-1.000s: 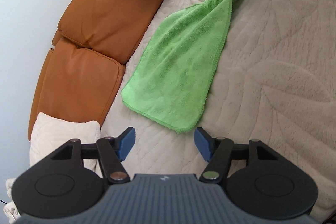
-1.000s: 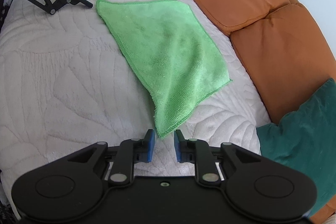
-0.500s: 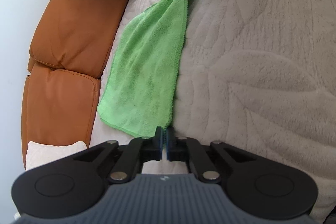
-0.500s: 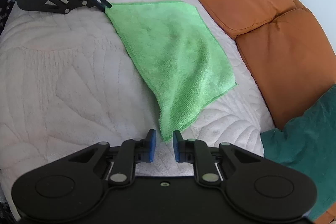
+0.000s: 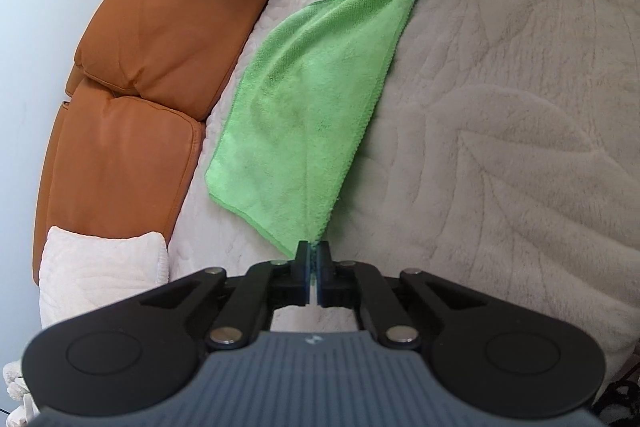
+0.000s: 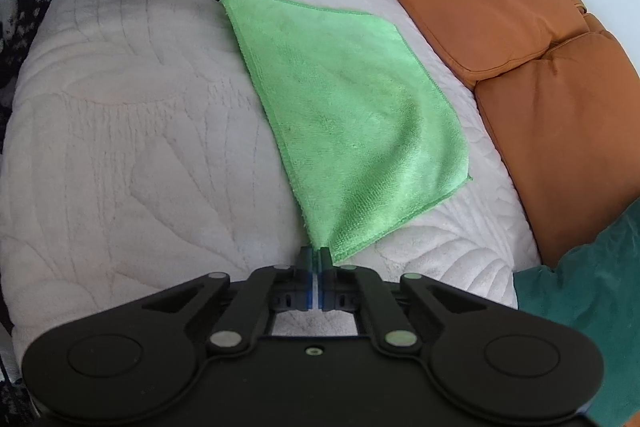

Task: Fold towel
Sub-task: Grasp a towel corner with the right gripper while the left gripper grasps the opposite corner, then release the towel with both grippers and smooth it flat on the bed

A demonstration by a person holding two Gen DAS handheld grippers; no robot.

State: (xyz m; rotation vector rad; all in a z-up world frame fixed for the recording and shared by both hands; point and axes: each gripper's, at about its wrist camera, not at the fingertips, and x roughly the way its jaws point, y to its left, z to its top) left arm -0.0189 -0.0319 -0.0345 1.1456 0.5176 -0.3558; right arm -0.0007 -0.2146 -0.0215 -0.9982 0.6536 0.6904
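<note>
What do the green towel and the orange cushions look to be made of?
The towel looks like microfibre terry: short looped pile, matte, stitched hem, draping softly between the corners pinched by the left gripper and right gripper. The orange cushions look like leather or faux leather: smooth, slightly glossy, with seams and puckers.

Left tool [image 5: 313, 259] is clamped shut, fingers pressed together on a towel [image 5: 308, 99] corner. Right tool [image 6: 316, 259] is likewise closed on the opposite corner.
</note>
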